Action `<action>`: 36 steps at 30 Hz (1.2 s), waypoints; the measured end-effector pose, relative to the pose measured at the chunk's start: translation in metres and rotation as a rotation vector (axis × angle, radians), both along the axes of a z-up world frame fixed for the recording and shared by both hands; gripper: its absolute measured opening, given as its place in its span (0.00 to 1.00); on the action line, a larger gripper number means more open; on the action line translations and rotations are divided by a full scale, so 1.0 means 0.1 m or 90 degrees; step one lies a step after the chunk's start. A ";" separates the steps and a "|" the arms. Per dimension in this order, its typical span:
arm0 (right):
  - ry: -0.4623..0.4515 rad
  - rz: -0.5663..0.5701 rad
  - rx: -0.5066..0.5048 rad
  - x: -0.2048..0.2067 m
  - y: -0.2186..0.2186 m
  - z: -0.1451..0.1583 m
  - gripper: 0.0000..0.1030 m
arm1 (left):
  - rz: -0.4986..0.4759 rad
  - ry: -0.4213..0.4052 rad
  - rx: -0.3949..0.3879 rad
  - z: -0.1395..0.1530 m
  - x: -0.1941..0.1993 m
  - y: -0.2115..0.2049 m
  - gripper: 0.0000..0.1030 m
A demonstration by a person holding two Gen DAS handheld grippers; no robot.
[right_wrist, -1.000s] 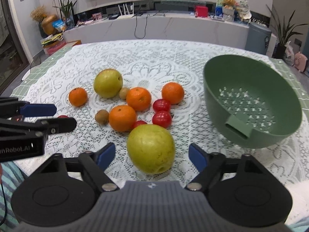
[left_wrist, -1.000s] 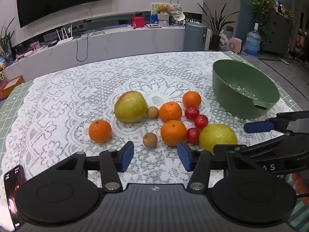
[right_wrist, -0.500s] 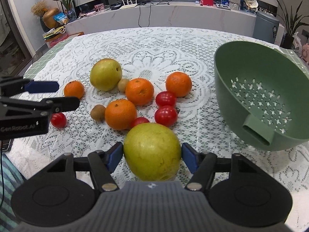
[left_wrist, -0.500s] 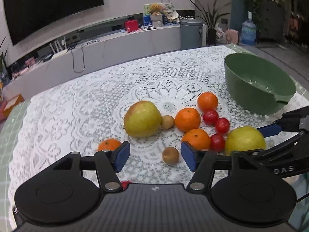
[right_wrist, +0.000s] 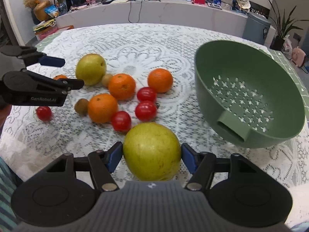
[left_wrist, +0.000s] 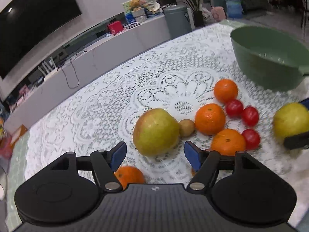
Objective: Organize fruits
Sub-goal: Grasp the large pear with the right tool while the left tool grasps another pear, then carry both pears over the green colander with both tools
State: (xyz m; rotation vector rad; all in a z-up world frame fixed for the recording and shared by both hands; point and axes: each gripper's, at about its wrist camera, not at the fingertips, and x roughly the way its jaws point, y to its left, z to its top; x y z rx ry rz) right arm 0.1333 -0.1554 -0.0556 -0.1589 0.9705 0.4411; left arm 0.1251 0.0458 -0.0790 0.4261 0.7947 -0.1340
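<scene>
Indoors, a bench [right_wrist: 193,38] under a white lace cloth [right_wrist: 135,44], with green tile showing at the bench edges. Living room behind it: long pale TV console [right_wrist: 154,9] with a router, a red box and a soft toy, dark TV [left_wrist: 32,25] on the wall, grey bin [right_wrist: 256,29], potted plants.

Fruit is loose mid-cloth. Right wrist view: three oranges in a cluster [right_wrist: 121,86], three red tomatoes [right_wrist: 146,94] just right of them, two small brown fruits [right_wrist: 82,106], a yellow-green pear [right_wrist: 90,69] at the far left of the group, a fourth orange partly hidden behind the other tool, one stray tomato [right_wrist: 44,113] off to the left. Green colander bowl [right_wrist: 249,104] sits to the right, tilted toward the camera, nothing in it.

Right hand-held gripper [right_wrist: 152,154] pinches a large yellow-green pear [right_wrist: 152,151]: both blue pads touch its sides after closing in on it. The held pear is near the bench's front edge, apart from the colander.

Left hand-held gripper [left_wrist: 154,153] is spread wide, jaws just been opening, nothing pinched; the far pear [left_wrist: 156,132] sits just ahead of the gap.

Left wrist view only: the TV, a water bottle [left_wrist: 233,7], the fourth orange [left_wrist: 129,175] close under the left finger. It is motion-blurred, and the held pear [left_wrist: 290,120] shows at the right edge. Right wrist view only: the colander's holes and spout, the stray tomato, a striped sleeve [right_wrist: 5,193] at bottom left.
</scene>
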 end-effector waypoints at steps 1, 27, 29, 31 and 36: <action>0.001 0.001 0.000 0.01 0.00 0.00 0.61 | -0.010 0.000 0.011 -0.02 0.02 -0.02 0.82; 0.006 -0.002 0.016 0.05 -0.03 -0.01 0.61 | -0.030 -0.001 0.022 -0.25 0.31 0.00 0.71; 0.003 -0.004 0.024 0.03 -0.05 0.00 0.61 | -0.009 -0.010 0.013 -0.20 0.27 0.00 0.71; -0.005 -0.001 0.029 0.01 -0.06 0.03 0.61 | -0.002 -0.020 0.003 -0.11 0.20 0.00 0.71; -0.038 0.013 0.053 -0.09 -0.09 0.22 0.61 | 0.008 -0.038 -0.029 0.21 0.02 -0.05 0.71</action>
